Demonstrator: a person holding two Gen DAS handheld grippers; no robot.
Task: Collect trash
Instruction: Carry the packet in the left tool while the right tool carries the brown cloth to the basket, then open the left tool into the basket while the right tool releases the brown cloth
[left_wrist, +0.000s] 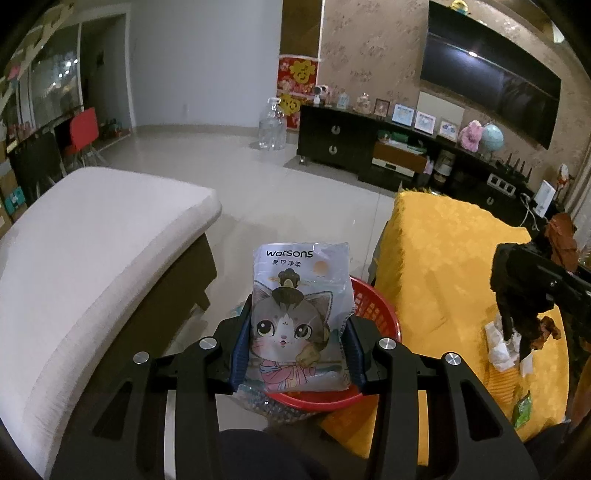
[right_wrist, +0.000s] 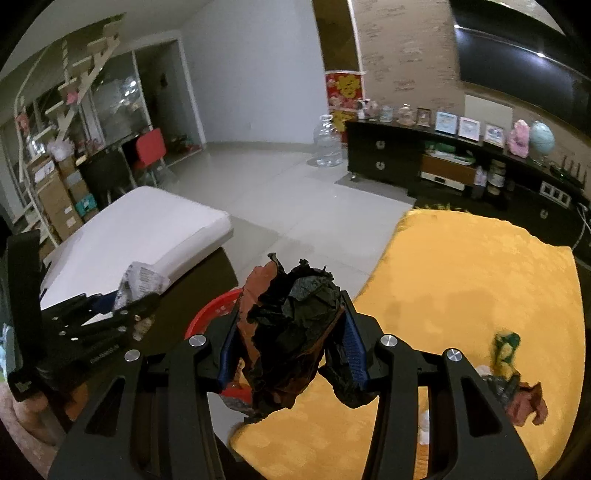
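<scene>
My left gripper (left_wrist: 297, 332) is shut on a Watsons tissue packet (left_wrist: 299, 317) with a cartoon cat, held upright above the red basket (left_wrist: 373, 306). My right gripper (right_wrist: 291, 332) is shut on a crumpled black and brown paper wad (right_wrist: 291, 325), held over the left edge of the yellow table (right_wrist: 461, 288), just right of the red basket (right_wrist: 214, 306). The right gripper also shows in the left wrist view (left_wrist: 524, 291). The left gripper also shows in the right wrist view (right_wrist: 122, 306). More trash lies on the table: white tissue (left_wrist: 498, 343), a green wrapper (left_wrist: 522, 410), brown scraps (right_wrist: 524, 402).
A white cushioned bench (left_wrist: 92, 251) stands left of the basket. A black TV cabinet (left_wrist: 369, 144) with frames and a globe runs along the back wall. A large water jug (left_wrist: 272, 125) stands on the tiled floor. A red chair (left_wrist: 83, 129) is far left.
</scene>
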